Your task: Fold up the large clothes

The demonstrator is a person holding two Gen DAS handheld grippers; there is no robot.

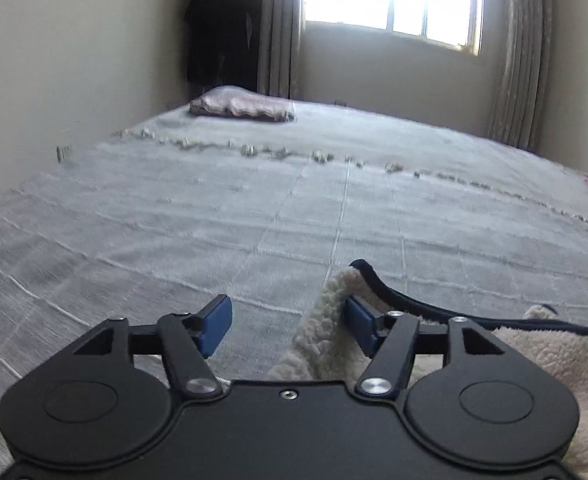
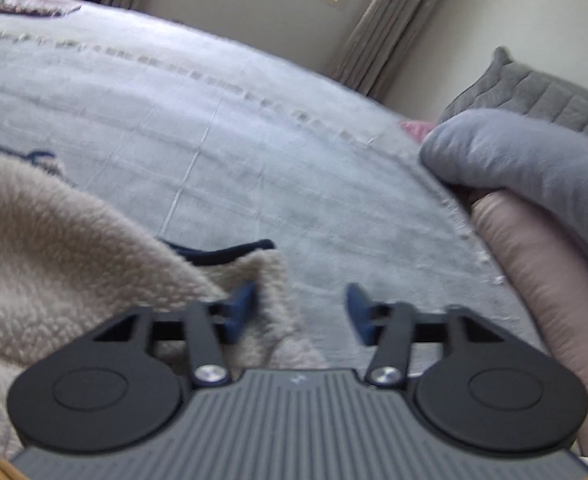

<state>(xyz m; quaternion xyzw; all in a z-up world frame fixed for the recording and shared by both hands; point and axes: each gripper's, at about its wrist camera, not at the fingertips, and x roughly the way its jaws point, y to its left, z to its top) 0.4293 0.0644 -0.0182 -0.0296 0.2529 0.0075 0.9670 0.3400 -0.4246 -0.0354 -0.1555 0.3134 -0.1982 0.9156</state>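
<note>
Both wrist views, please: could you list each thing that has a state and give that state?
Left gripper: open, fleece edge against one pad.
Right gripper: open, fleece edge against one pad.
Cream fleece garment: rumpled on the bed, unfolded.
Grey bedspread: spread flat.
Folded pink cloth: lying at the far end.
Curtains: drawn open.
Grey blanket: bunched over a pink cushion.

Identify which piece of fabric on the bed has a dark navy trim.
The cream fleece garment by the grippers; its edge carries navy binding. The grey bundle and pink one show none.
</note>
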